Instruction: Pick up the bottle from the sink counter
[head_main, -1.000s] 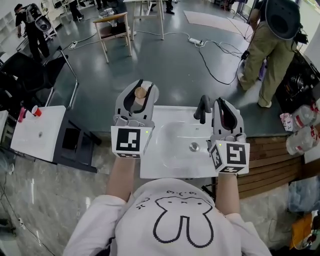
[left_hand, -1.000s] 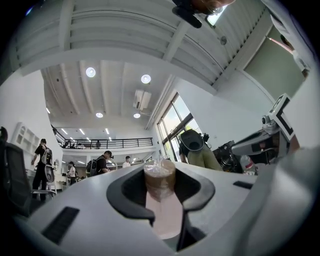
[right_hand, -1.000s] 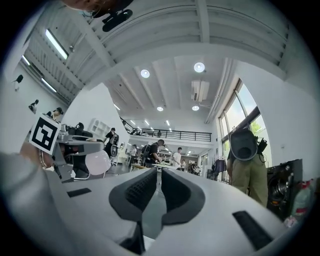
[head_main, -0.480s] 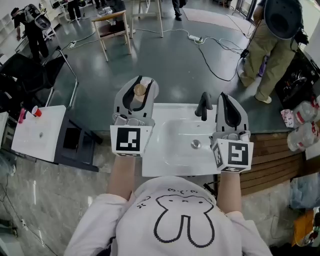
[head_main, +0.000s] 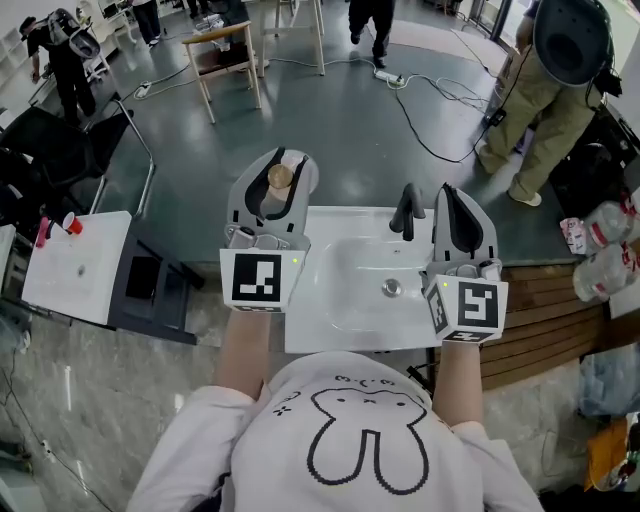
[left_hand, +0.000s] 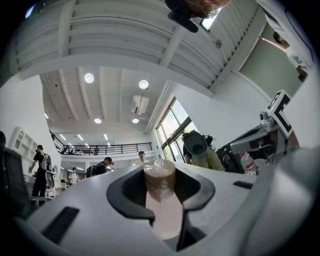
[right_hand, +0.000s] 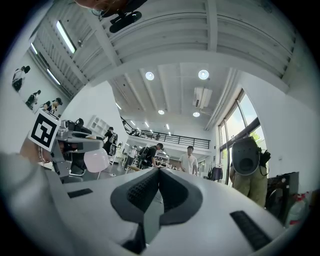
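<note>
The bottle, brown-capped, is clamped between the left gripper's part-open jaws at the sink's upper-left corner, mid-frame. The right gripper, jaws together and empty, hovers just right of the faucet. Both forearms reach straight ahead.

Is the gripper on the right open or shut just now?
Shut. The right gripper shows its two dark pads pressed together in the right gripper view, with nothing between them.

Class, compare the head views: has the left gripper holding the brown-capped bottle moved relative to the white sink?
No. The left gripper, shut on the brown-capped bottle, stays beside the white sink's far left corner, as before.
</note>
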